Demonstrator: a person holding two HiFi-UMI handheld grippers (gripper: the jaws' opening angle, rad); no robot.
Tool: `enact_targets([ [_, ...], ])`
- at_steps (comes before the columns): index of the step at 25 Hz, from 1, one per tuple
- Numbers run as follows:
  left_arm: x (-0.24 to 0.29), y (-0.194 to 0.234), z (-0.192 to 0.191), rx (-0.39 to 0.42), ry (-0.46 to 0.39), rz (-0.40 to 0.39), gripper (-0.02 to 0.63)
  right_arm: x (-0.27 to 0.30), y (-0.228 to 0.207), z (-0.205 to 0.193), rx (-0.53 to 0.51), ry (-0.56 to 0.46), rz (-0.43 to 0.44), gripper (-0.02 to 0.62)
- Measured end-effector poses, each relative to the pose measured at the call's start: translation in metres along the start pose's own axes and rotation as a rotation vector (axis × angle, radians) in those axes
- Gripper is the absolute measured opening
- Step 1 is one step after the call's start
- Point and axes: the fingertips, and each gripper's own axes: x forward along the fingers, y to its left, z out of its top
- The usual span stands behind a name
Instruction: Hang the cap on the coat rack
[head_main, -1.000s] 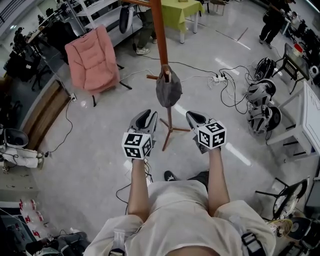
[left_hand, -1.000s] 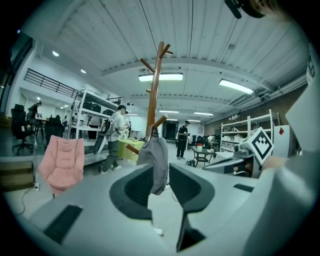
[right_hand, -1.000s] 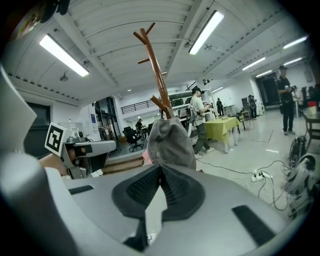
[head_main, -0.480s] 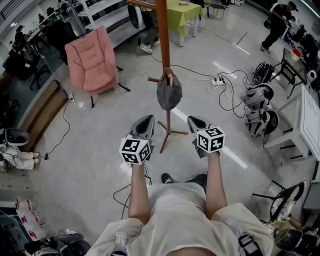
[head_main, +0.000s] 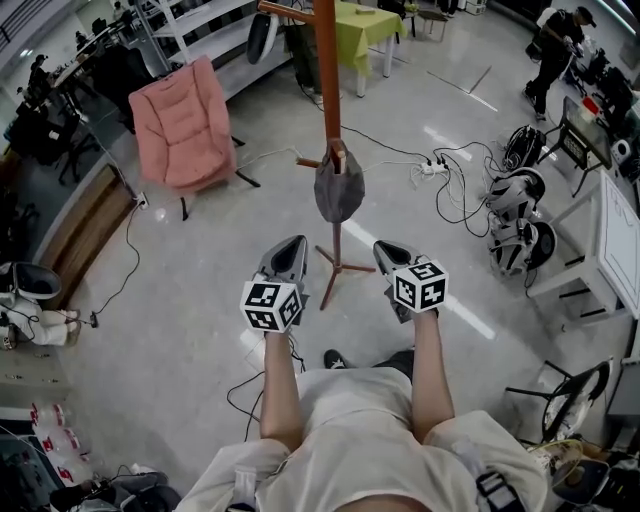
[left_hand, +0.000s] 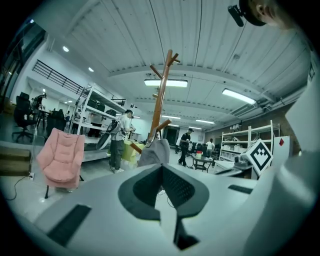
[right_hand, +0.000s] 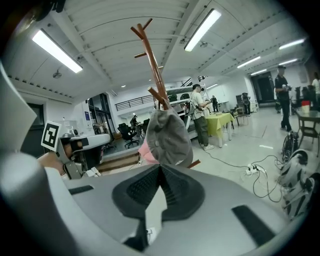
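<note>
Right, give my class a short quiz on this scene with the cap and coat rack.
1. True or false: the grey cap hangs on the coat rack.
2. What do the left gripper and right gripper hold? A the cap, B the coat rack, C nothing.
3. Fill in: in the head view the pink chair stands to the ___ of the coat rack.
Key: 1 true; 2 C; 3 left.

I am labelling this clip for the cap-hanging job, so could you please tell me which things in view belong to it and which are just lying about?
Part of the job: grey cap, hanging on the coat rack; left gripper and right gripper, both shut and empty.
Just lying about: pink chair, green table, power strip.
</note>
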Motion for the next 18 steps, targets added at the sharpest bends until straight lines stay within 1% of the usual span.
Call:
enact_targets([
  [3,0.001,-0.001,-0.004,0.002,0.011,0.0,0.008,0.001,0.006,-0.008,-0.008,0.029,0.018,0.005],
  [9,0.003,-0.001,-0.014,0.032,0.054,0.006,0.008,0.001,0.009,-0.006,-0.008,0.026,0.026,0.003],
  [18,0.003,-0.003,-0.014,0.033,0.048,0.006,0.008,0.001,0.012,-0.006,-0.025,0.027,0.04,0.003],
])
